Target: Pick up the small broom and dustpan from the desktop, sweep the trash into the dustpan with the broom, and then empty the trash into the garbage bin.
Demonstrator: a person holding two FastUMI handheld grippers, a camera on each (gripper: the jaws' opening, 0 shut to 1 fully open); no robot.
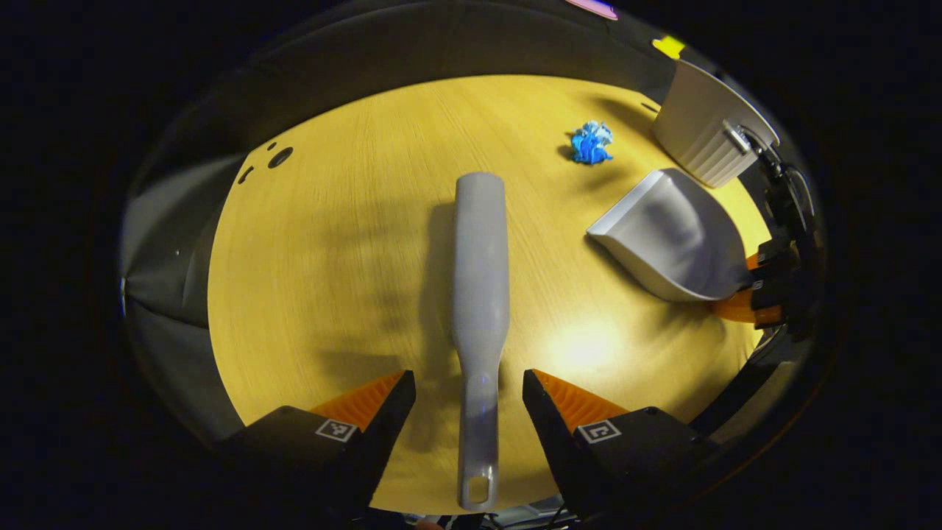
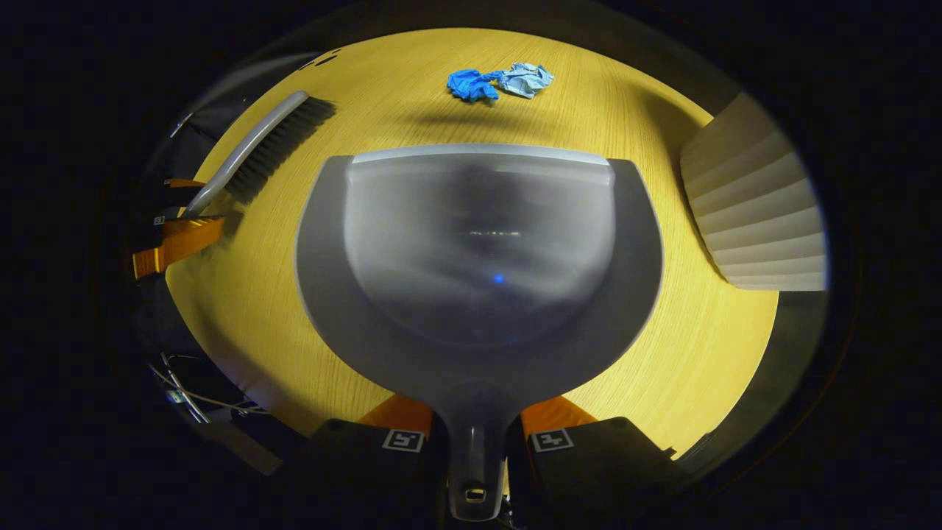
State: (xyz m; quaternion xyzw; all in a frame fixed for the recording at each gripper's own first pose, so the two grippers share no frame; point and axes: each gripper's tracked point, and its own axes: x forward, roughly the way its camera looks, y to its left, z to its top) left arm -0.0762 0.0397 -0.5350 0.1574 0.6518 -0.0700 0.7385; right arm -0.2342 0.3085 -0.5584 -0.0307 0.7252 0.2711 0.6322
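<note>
The grey small broom (image 1: 480,265) lies flat on the yellow desktop (image 1: 331,258), bristles down. Its handle runs between the fingers of my left gripper (image 1: 471,401), which is open with a gap on each side. My right gripper (image 2: 476,419) is shut on the handle of the grey dustpan (image 2: 478,250), whose lip points toward the trash (image 2: 500,81), a crumpled blue and pale wad. A shadow lies under the lip. In the left gripper view the dustpan (image 1: 670,235) is at the right with the right gripper (image 1: 743,283) behind it and the trash (image 1: 591,142) beyond. The right gripper view has the broom (image 2: 257,147) and left gripper (image 2: 180,213) at left.
The white ribbed garbage bin (image 1: 710,132) stands at the desktop's far right corner, close to the dustpan; in the right gripper view the bin (image 2: 758,213) is at the right. Small dark holes (image 1: 280,157) mark the desktop's far left. Cables (image 2: 184,383) hang off the near edge.
</note>
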